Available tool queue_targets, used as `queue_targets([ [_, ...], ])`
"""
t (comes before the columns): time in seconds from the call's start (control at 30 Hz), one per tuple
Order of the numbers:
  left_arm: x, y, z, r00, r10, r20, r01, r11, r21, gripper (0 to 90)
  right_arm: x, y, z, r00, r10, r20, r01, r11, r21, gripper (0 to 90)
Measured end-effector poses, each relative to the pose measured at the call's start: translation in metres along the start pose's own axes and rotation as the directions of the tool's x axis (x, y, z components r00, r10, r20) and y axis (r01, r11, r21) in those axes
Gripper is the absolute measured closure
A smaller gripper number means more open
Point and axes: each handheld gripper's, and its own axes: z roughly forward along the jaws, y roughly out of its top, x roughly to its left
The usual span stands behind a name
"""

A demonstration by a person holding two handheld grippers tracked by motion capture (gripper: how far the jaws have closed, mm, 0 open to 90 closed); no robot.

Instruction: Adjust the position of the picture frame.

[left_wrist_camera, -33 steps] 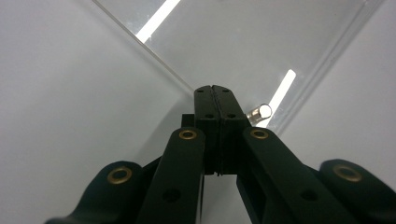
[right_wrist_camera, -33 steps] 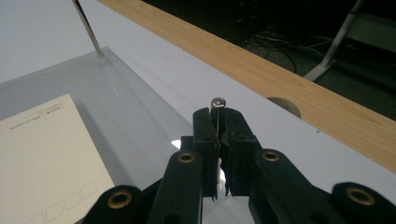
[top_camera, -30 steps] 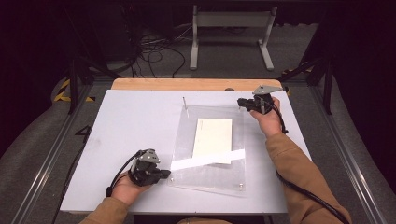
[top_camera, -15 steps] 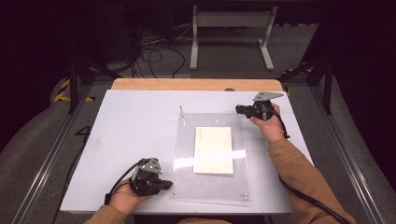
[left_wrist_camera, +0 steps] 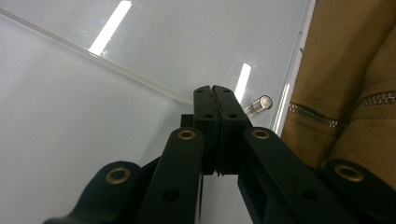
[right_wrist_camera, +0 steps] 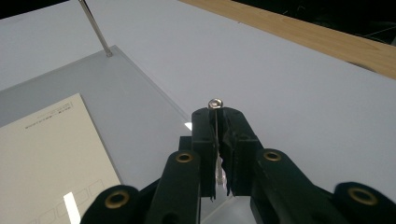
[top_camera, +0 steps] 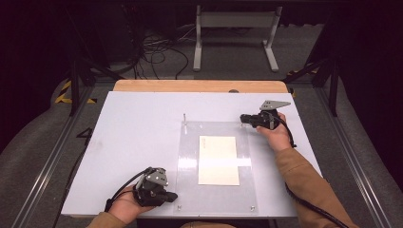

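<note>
A clear acrylic plate point(top_camera: 190, 190) lies flat and square on the white table, with a cream paper sheet point(top_camera: 218, 160) at its middle. At the plate's far right corner my right gripper point(top_camera: 243, 117) is shut on a thin upright metal pin point(right_wrist_camera: 215, 103), whose round head shows just above the jaw tips point(right_wrist_camera: 216, 112). My left gripper point(top_camera: 172, 195) rests at the plate's near left corner, pointing right. Its jaws point(left_wrist_camera: 215, 88) are shut with nothing seen between them, and a short corner pin point(left_wrist_camera: 259, 103) stands just beside them. Another tall pin point(top_camera: 184, 118) stands at the far left corner.
The white table top point(top_camera: 123, 137) has a wooden strip point(top_camera: 199, 86) along its far edge. A brown jacket point(left_wrist_camera: 345, 70) is close behind the near table edge. Cables trail from both grippers. A metal stand point(top_camera: 235, 33) and floor cables lie beyond the table.
The plate, skewed and partly lifted a second ago, has swung round and now lies square. The right hand moved along with its far corner; the left hand shifted toward the near edge.
</note>
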Motion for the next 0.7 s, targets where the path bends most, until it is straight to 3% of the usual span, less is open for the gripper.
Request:
queue_targets([
  [0.17,-0.001,0.001,0.001,0.9999,0.011,0.012,-0.011,0.9999,0.004,87.7,0.001,0.004,0.005,0.9999,-0.012,0.002,0.012,1.0,0.016,83.9],
  [0.47,0.005,0.003,0.0,0.9997,-0.004,0.024,0.005,0.9996,-0.029,75.4,0.005,0.001,-0.001,0.9993,-0.025,0.026,0.025,0.999,0.021,84.5],
  [0.57,0.006,0.005,-0.003,0.9999,-0.017,-0.005,0.016,0.9987,-0.048,70.6,0.006,0.002,-0.002,0.9992,-0.02,0.035,0.019,0.999,0.029,80.6],
  [0.6,0.007,0.006,-0.003,0.9998,-0.018,-0.009,0.018,0.9979,-0.062,68.6,0.006,0.003,-0.003,0.9984,-0.02,0.053,0.019,1.0,0.018,74.8],
  [0.7,0.011,0.006,-0.009,0.9979,-0.04,-0.051,0.033,0.9919,-0.122,60.0,0.008,0.003,-0.009,0.9976,-0.019,0.067,0.019,1.0,-0.001,69.7],
])
